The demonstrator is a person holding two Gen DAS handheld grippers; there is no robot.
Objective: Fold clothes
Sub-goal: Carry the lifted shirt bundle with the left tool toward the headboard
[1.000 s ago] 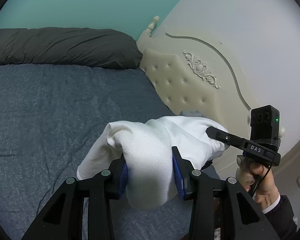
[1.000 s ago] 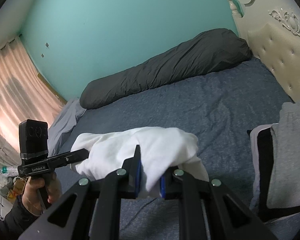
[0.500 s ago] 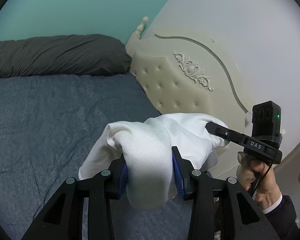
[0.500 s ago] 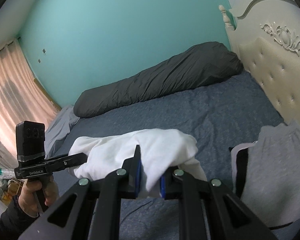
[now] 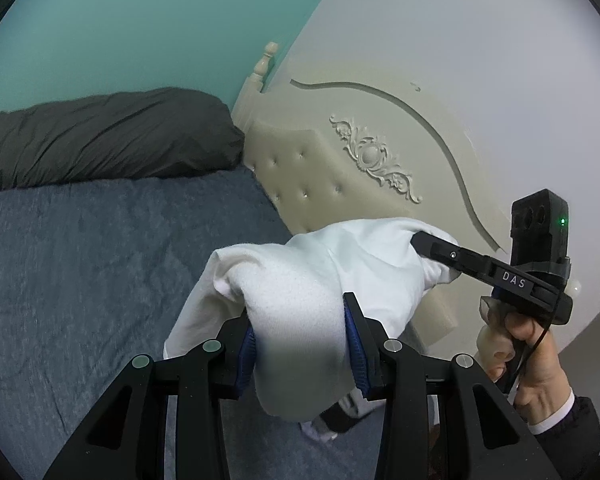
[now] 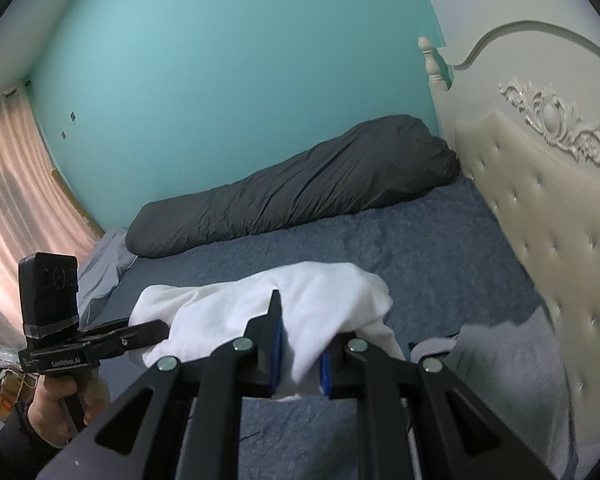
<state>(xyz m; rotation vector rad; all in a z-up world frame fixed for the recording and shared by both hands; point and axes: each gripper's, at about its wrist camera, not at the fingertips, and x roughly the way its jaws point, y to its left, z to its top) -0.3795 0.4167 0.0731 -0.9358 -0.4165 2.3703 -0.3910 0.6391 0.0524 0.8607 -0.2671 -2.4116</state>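
Observation:
A white garment (image 5: pixel 324 276) hangs bunched in the air above the blue bed, held at both ends. My left gripper (image 5: pixel 300 344) is shut on a thick fold of it, the blue pads (image 5: pixel 247 354) pressing the cloth from both sides. My right gripper (image 6: pixel 298 354) is shut on the other end of the white garment (image 6: pixel 300 300). In the left wrist view the right gripper (image 5: pixel 424 240) reaches into the cloth from the right, held by a hand (image 5: pixel 528 344). In the right wrist view the left gripper (image 6: pixel 156 330) enters from the left.
The blue bedspread (image 5: pixel 80 264) stretches below, with a dark grey rolled duvet (image 6: pixel 300 188) along the teal wall. A cream tufted headboard (image 6: pixel 540 208) stands on the right. Grey folded clothes (image 6: pixel 496 364) lie near the headboard. Pink curtains (image 6: pixel 16 184) hang at the far left.
Both grippers have carried the white garment up and toward the headboard, which now looms larger. The grip on the cloth is the same at both ends.

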